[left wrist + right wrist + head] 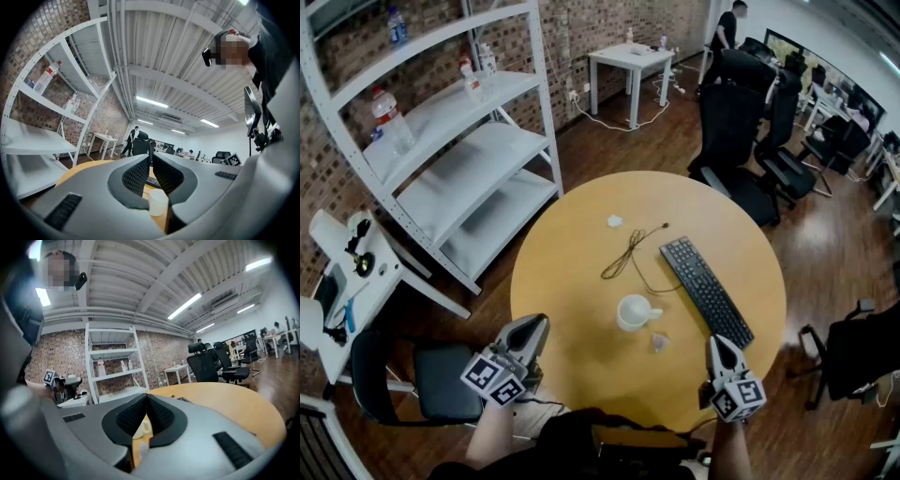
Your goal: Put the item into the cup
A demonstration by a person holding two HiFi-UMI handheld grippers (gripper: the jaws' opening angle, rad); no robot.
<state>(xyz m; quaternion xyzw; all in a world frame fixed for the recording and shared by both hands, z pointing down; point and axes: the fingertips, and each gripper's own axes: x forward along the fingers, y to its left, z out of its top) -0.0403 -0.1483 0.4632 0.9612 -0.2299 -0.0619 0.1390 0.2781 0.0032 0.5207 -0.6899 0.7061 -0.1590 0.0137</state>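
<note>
A white cup (635, 311) with a handle stands near the front of the round wooden table (572, 281). Just to its right lies a small pale item (660, 343). My left gripper (536, 323) hovers at the table's front left edge, left of the cup, its jaws together and empty. My right gripper (713, 340) sits at the front right edge, right of the item, shut on nothing. The left gripper view shows the cup (158, 202) below its closed tips (150, 157). Behind the right gripper's shut tips (146, 395), the cup (142, 429) and the item (143, 448) show.
A black keyboard (705, 289) lies diagonally at the table's right, with a thin dark cable (630, 255) and a small white scrap (615, 221) farther back. White shelving (459, 141) with bottles stands at the left, black office chairs (736, 131) behind, and a black seat (441, 380) beside my left arm.
</note>
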